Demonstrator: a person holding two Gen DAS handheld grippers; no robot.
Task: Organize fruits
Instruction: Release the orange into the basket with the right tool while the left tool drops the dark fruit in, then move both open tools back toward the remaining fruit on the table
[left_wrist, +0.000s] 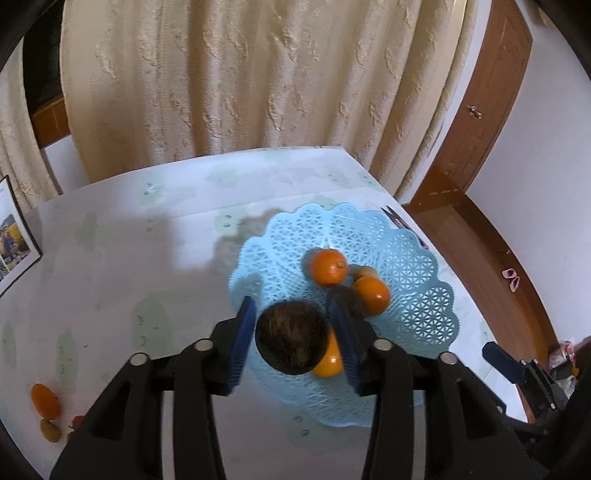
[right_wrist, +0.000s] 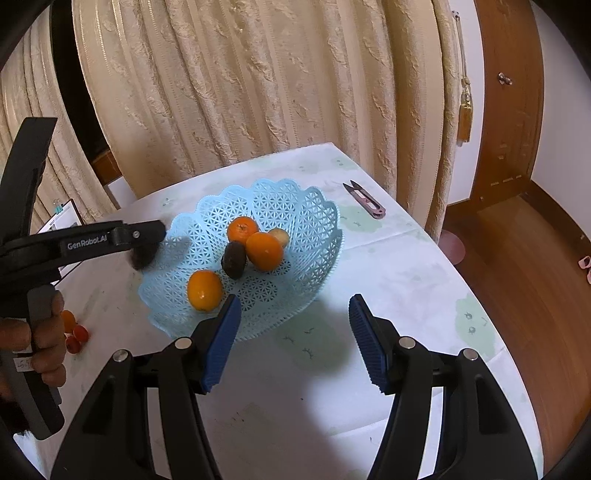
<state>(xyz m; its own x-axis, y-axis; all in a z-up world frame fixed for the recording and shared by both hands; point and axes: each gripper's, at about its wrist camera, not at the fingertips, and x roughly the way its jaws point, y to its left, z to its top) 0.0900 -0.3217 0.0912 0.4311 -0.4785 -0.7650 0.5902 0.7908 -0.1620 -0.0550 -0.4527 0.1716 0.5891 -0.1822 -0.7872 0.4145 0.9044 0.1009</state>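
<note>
The basket (right_wrist: 317, 236), pale blue lattice plastic with a scalloped rim, sits on the white table (right_wrist: 406, 288) and serves as the landmark. Inside it lie three oranges: one (right_wrist: 242, 229) toward the far side, one (right_wrist: 264, 251) at the middle, one (right_wrist: 204, 290) near the front rim. A dark fruit (right_wrist: 233, 260) rests touching the middle orange, and a small tan fruit (right_wrist: 279, 236) lies just behind that orange.

The left gripper (left_wrist: 291, 334) hangs over the basket's near-left rim with a dark brown fuzzy fruit (left_wrist: 291, 338) between its blue pads; the jaws stand partly apart, and whether the pads press the fruit cannot be told.

The right gripper (right_wrist: 295, 332) hovers just in front of the basket, jaws wide and empty.

Left of the basket, on the table, lie another orange (left_wrist: 45, 400), a small yellowish fruit (left_wrist: 50, 430) and small red fruits (right_wrist: 77, 338). Thread snips (right_wrist: 365, 201) lie to the basket's right.
</note>
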